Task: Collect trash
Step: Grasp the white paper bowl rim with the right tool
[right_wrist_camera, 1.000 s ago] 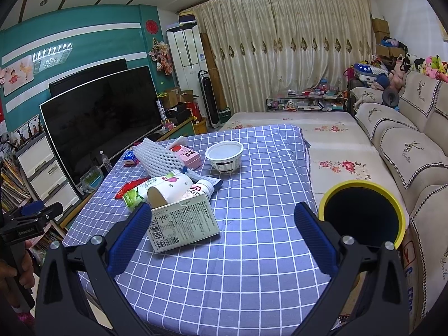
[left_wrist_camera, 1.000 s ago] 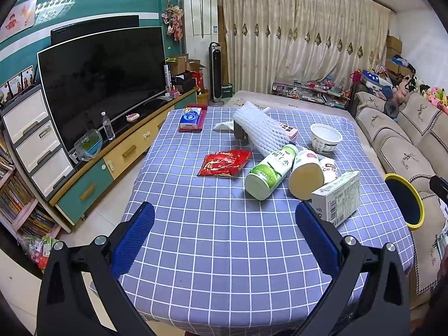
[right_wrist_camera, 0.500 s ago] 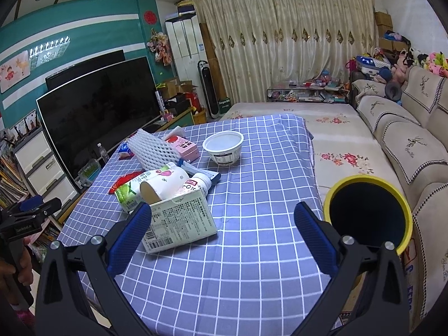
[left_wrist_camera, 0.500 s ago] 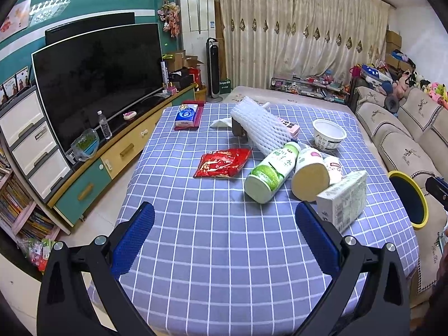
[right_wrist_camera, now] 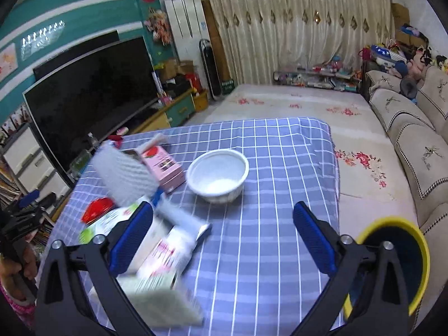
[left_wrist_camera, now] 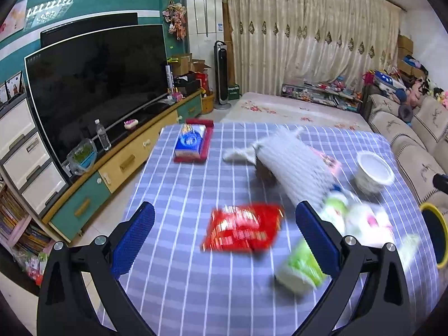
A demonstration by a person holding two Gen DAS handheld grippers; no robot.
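Both tongs [left_wrist_camera: 224, 232] [right_wrist_camera: 222, 235] gape, empty; red wrapper [left_wrist_camera: 242, 231] between left pair.

Checked table [left_wrist_camera: 196, 294], red wrapper [left_wrist_camera: 242, 229], white bowl [right_wrist_camera: 217, 175]

Between the left gripper's [left_wrist_camera: 224, 235] textured blue rubbery pads lies a glossy red foil packet [left_wrist_camera: 242, 231]. Ahead of it, a white foam net sleeve [left_wrist_camera: 294, 165] looks ribbed and matt. The surface [right_wrist_camera: 280, 238] wears checked woven cloth. Ahead of the right gripper [right_wrist_camera: 224, 235] sits a smooth white bowl [right_wrist_camera: 218, 175]; beside its left pad, a printed cardboard box [right_wrist_camera: 165, 296].
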